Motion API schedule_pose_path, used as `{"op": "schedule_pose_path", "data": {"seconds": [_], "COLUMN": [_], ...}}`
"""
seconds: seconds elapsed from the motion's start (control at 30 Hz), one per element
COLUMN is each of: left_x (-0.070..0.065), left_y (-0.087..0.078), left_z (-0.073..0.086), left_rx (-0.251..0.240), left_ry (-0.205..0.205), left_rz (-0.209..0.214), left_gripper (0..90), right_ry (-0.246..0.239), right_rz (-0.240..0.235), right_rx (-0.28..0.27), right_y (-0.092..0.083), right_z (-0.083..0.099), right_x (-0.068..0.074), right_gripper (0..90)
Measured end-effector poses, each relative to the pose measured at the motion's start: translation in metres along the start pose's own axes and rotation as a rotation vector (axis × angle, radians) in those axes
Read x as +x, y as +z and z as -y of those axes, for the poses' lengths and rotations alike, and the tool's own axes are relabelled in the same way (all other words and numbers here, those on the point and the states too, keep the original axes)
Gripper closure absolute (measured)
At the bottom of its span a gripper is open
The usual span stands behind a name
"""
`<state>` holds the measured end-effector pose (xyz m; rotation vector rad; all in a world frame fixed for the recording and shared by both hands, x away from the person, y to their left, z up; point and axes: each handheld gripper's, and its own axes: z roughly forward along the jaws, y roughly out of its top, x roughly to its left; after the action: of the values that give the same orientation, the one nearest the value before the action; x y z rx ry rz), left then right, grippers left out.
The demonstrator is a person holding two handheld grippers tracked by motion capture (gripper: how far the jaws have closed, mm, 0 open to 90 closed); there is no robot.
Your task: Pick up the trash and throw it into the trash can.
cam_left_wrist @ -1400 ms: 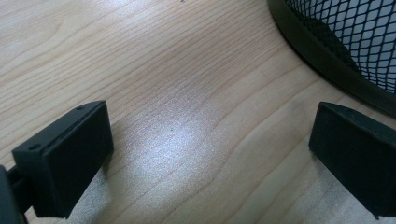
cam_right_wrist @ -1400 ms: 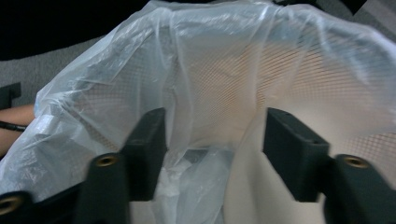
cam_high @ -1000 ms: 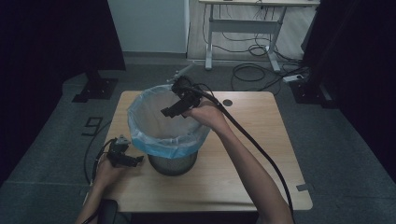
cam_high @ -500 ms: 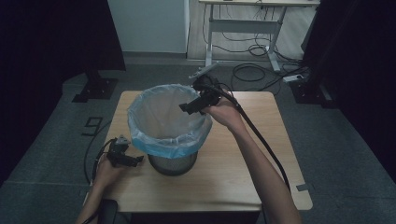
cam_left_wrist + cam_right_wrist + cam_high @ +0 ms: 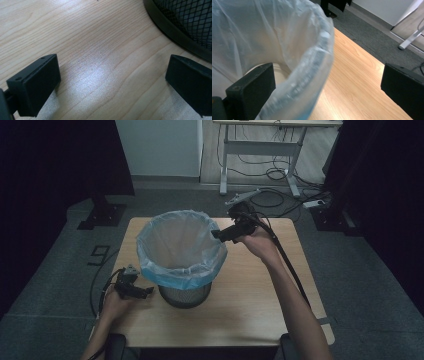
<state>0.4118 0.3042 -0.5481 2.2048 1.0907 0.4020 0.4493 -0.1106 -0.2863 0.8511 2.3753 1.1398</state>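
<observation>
A black mesh waste bin point(image 5: 184, 295) stands on the wooden table point(image 5: 250, 295), lined with a pale blue plastic bag point(image 5: 180, 247) folded over its rim. My right gripper point(image 5: 216, 234) hangs open at the bin's far right rim; in the right gripper view its jaws straddle the bag's rolled rim point(image 5: 312, 72), one inside, one outside. My left gripper point(image 5: 146, 293) rests open on the tabletop at the bin's left. The left gripper view has bare wood between the jaws and the bin's base point(image 5: 180, 27) at upper right.
Beyond the table stand a white desk frame point(image 5: 260, 150) and cables on the grey floor point(image 5: 280, 195). A black stand base point(image 5: 102, 215) sits at the far left. Bare tabletop lies right of the bin.
My right gripper has drawn back to the right, from over the middle of the bin's opening to its right rim. The left gripper has stayed put.
</observation>
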Motion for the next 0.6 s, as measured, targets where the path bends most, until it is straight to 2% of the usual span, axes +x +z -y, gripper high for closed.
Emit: {"op": "schedule_pose_path", "data": {"seconds": [0.3, 0.6], "left_x": [0.000, 0.000], "left_y": [0.000, 0.000], "left_z": [0.000, 0.000], "left_rx": [0.000, 0.000], "left_ry": [0.000, 0.000], "left_rz": [0.000, -0.001], "left_gripper": [0.0, 0.0], "right_ry": [0.023, 0.055], "right_rz": [0.028, 0.057], "right_rx": [-0.006, -0.016], "right_y": [-0.011, -0.020], "right_z": [0.018, 0.046], "right_x": [-0.015, -0.031], "right_gripper": [0.0, 0.0]}}
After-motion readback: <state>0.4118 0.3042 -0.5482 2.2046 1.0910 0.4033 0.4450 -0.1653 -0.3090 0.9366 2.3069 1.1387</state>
